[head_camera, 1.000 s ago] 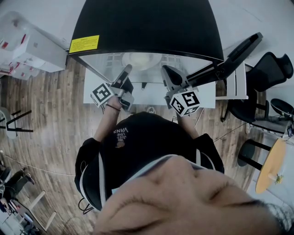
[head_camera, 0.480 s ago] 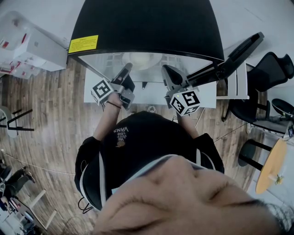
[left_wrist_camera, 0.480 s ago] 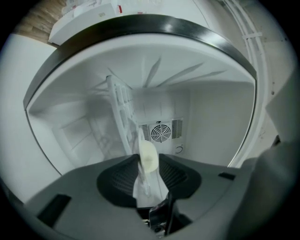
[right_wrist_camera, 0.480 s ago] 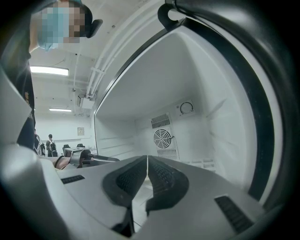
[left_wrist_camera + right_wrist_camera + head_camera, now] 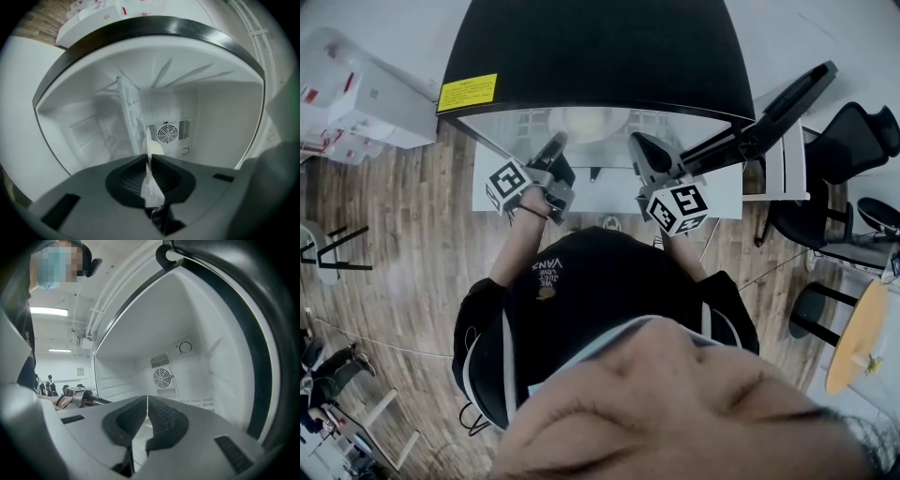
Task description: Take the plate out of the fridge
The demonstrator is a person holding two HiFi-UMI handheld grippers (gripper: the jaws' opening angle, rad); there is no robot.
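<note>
The black fridge [image 5: 600,56] stands open, its door [image 5: 769,117] swung out to the right. A pale plate [image 5: 586,122] lies on the shelf inside. In the left gripper view it shows edge-on as a thin white rim [image 5: 149,187]. My left gripper [image 5: 150,157] reaches in at the left [image 5: 555,145]. Its jaws have just been closing and now pinch the plate's rim. My right gripper [image 5: 147,401] is held level in the fridge opening [image 5: 639,145], shut, with its pads meeting on nothing.
A fan grille [image 5: 162,378] sits on the fridge's back wall, and a wire shelf [image 5: 131,112] runs toward it. White boxes [image 5: 356,94] are stacked at the left. Black chairs [image 5: 853,141] and a round wooden table [image 5: 853,337] stand on the wooden floor at the right.
The left gripper's marker cube has edged slightly toward the fridge and rolled a little. The right gripper has not moved.
</note>
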